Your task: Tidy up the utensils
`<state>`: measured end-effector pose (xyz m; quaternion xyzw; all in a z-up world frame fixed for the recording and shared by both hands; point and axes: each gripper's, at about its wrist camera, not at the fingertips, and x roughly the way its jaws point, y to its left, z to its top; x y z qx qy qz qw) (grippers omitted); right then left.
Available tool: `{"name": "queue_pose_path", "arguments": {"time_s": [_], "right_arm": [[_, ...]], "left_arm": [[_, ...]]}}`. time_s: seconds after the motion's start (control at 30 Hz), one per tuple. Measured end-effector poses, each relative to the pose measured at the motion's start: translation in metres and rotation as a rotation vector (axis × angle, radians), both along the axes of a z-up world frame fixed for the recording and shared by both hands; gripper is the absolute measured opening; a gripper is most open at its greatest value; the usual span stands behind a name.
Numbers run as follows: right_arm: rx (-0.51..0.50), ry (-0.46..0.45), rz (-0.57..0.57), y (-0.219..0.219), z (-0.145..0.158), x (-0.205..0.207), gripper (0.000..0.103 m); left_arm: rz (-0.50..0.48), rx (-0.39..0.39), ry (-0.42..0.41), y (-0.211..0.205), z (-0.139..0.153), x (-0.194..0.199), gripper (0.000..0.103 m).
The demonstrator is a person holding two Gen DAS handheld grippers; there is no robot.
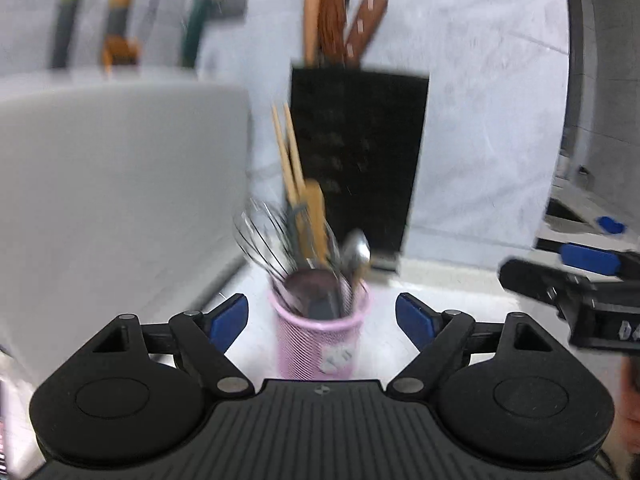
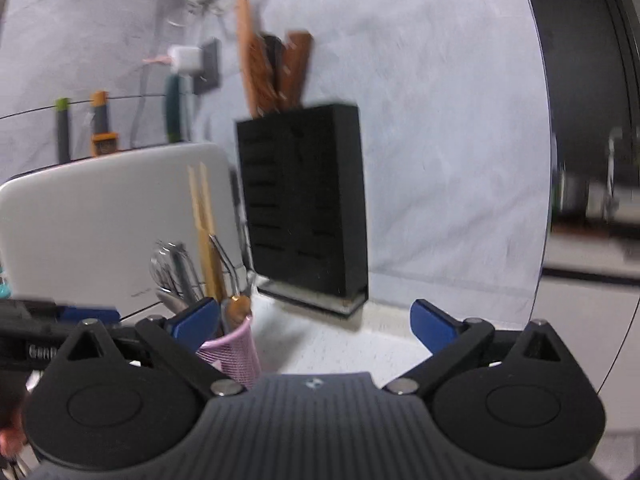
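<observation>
A pink mesh cup stands on the white counter, with a wire whisk, wooden chopsticks, a wooden spatula and a metal spoon upright in it. My left gripper is open; the cup sits just ahead between its blue pads, which do not touch it. My right gripper is open and empty, with the cup by its left finger. The chopsticks rise above that finger.
A black knife block with wooden handles stands against the wall behind the cup, also in the right wrist view. A white cutting board leans at the left. Tools hang on the wall rail. A sink area lies far right.
</observation>
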<state>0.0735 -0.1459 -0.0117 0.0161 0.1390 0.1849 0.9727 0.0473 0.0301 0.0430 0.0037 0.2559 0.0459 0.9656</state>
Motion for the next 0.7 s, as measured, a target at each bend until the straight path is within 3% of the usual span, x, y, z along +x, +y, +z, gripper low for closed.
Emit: {"name": "queue_pose_path", "arguments": {"time_s": [0.1,0.27,0.7], "right_arm": [[-0.031,-0.012,-0.018,-0.001,0.01,-0.017,0.1],[-0.053,-0.002,-0.024,-0.004,0.005,-0.033,0.1],[-0.049,0.088,0.0,0.005,-0.03,-0.05,0.1]], "left_arm": [[0.074,0.121,-0.077,-0.018,0.015,-0.02,0.103],[0.134,0.18,-0.14,-0.038,0.018,-0.046,0.103],[0.187,0.057,0.059,-0.028,-0.025,-0.046,0.103]]}}
